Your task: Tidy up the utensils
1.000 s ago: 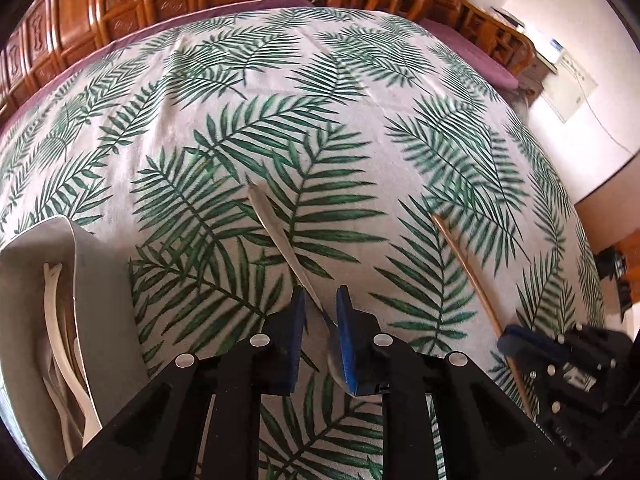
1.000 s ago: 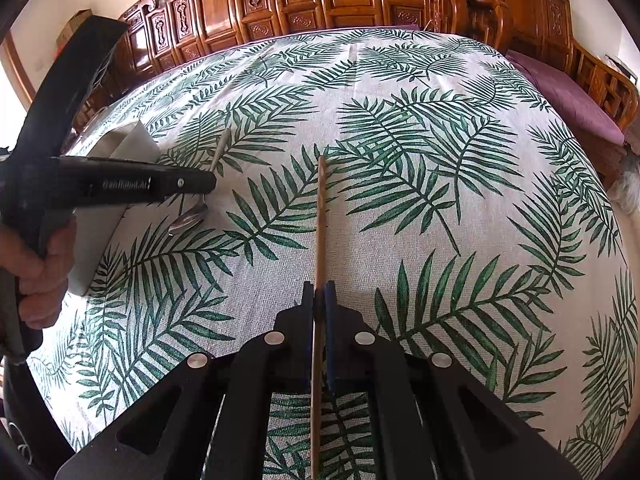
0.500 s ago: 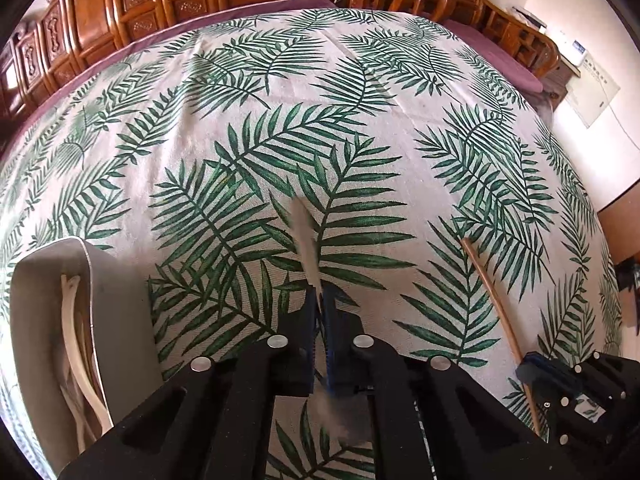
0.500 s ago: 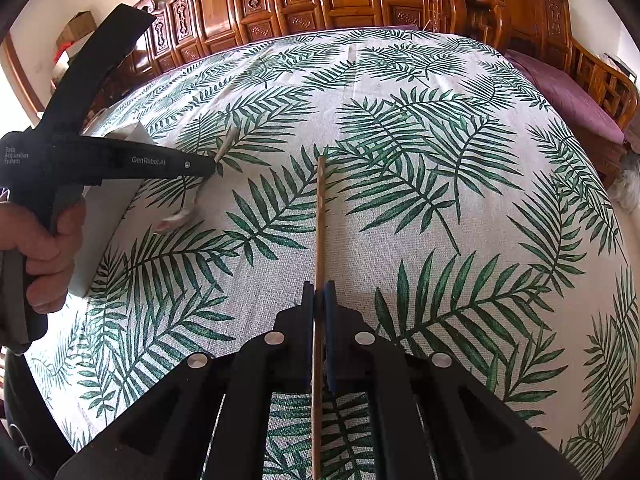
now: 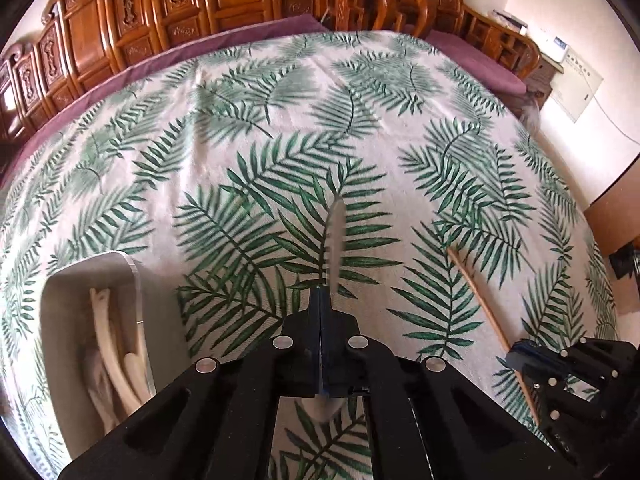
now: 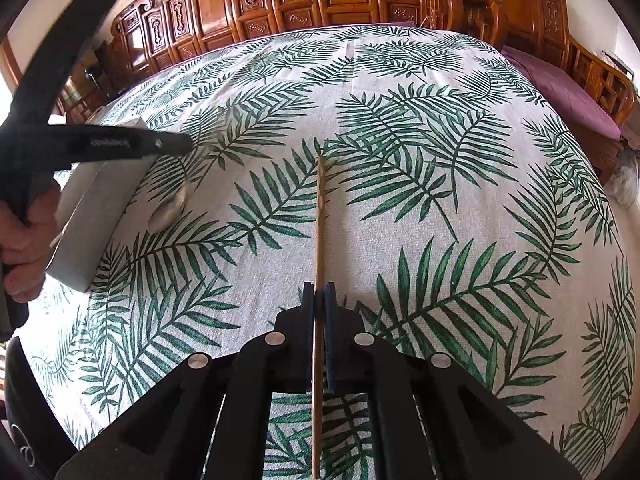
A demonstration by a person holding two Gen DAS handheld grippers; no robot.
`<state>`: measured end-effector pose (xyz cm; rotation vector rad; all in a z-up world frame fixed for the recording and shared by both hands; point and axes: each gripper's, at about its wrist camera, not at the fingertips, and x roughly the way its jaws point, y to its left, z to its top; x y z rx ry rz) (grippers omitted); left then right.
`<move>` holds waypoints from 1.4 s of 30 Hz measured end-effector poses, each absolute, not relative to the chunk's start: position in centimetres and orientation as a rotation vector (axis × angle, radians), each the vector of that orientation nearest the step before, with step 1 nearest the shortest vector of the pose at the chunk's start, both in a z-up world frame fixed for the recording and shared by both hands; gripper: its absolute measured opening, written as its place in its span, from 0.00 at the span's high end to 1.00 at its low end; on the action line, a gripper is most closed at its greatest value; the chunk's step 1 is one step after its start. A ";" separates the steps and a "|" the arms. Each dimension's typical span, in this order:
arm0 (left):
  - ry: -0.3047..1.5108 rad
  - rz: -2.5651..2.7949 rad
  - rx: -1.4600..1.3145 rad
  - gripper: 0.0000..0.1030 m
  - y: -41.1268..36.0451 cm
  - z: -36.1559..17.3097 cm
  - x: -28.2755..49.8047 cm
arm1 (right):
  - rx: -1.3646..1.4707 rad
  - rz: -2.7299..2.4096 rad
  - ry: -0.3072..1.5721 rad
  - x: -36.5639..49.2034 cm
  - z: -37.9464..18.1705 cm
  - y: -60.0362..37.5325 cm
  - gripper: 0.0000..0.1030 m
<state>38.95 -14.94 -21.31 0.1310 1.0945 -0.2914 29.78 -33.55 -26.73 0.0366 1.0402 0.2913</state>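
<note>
Spoon [image 5: 335, 236] bowel end blurred, L gripper [image 5: 321, 300]

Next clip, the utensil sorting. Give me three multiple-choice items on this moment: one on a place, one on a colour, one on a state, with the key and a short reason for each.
1. Where is the grey tray relative to the left gripper, in the left wrist view?
A. To its left
B. To its right
C. Directly under it

2. What colour is the leaf print on the tablecloth?
A. Blue
B. Green
C. Red

3. What is the right gripper doing?
A. Standing open over bare cloth
B. Shut on a wooden chopstick
C. Shut on a spoon

Key: 1 A, the tray sits at the lower left of that view. 2 B, green fronds on pale cloth. 3 B, the thin wooden stick runs between its closed fingers; the spoon is in the left gripper.
</note>
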 end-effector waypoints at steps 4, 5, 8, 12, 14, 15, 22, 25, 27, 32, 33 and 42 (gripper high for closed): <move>1.091 -0.308 0.127 1.00 -14.5 -20.9 38.6 | 0.039 0.293 1.044 29.5 -26.6 -33.1 0.95; 1.096 -0.310 0.121 1.00 -14.4 -21.0 38.6 | 0.044 0.294 1.046 29.4 -26.5 -33.1 0.95; 1.128 -0.311 0.120 1.00 -14.2 -21.2 38.6 | 0.048 0.293 1.045 29.4 -26.4 -33.1 0.95; 1.125 -0.306 0.133 0.87 -13.8 -21.2 37.1 | 0.057 0.296 1.035 29.3 -26.0 -33.2 0.95; 1.101 -0.294 0.135 0.73 -13.4 -21.0 36.2 | 0.059 0.302 1.030 29.2 -25.7 -33.1 0.95; 1.094 -0.283 0.133 0.73 -13.2 -21.0 35.9 | 0.058 0.306 1.027 29.1 -25.6 -33.0 0.95; 1.108 -0.243 0.225 0.68 -13.1 -22.1 36.0 | 0.061 0.321 1.024 29.3 -25.4 -32.6 0.95; 1.098 -0.224 0.245 0.63 -13.0 -22.2 36.1 | 0.053 0.326 1.025 29.2 -25.5 -32.3 0.95; 1.116 -0.216 0.243 0.63 -12.8 -22.6 36.4 | 0.053 0.328 1.026 29.2 -25.5 -32.3 0.95; 1.145 -0.198 0.253 0.64 -12.7 -23.6 36.9 | 0.055 0.328 1.025 29.3 -25.5 -32.4 0.95; 1.146 -0.196 0.256 0.64 -12.8 -23.6 36.9 | 0.055 0.328 1.025 29.3 -25.5 -32.4 0.94; 1.150 -0.193 0.327 0.73 -13.6 -24.3 36.7 | 0.064 0.329 1.018 29.3 -25.4 -32.6 0.94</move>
